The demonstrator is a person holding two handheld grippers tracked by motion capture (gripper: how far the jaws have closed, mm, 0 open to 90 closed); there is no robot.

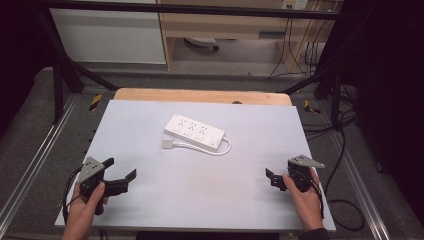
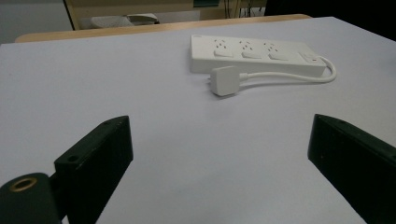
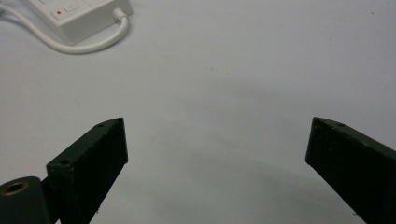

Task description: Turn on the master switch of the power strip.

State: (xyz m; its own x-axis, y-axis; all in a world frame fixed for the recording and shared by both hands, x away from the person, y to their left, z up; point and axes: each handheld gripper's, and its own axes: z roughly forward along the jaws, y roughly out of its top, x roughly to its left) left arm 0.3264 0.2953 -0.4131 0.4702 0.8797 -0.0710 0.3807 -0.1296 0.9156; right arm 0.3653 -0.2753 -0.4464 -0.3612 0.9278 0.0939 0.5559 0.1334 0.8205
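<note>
Worktop [image 1: 150,210] comes first: a pale grey sheet with a wooden edge showing along its far side, a dark frame standing around it and floor beyond. Most of the sheet is bare, so there is wide free room on every side of the things on it.

Near the middle, toward the far edge, lies a white power strip [image 1: 194,132] with 3 rows of sockets, flat and at a slant. Its white cord [image 1: 226,148] loops out of the right end and runs back along the near side to a white plug [image 1: 166,143], which lies flat just beside the strip.

At the near left corner a hand holds the left tongs [image 1: 121,170], jaws wide apart, nothing between them, aimed toward the strip and well apart from it. At the near right edge the other hand holds the right tongs [image 1: 273,179], also spread wide and empty, close to the sheet's right border.

In the right gripper view the strip is cut off at the upper left corner. The socket details are too small to make out from above.
</note>
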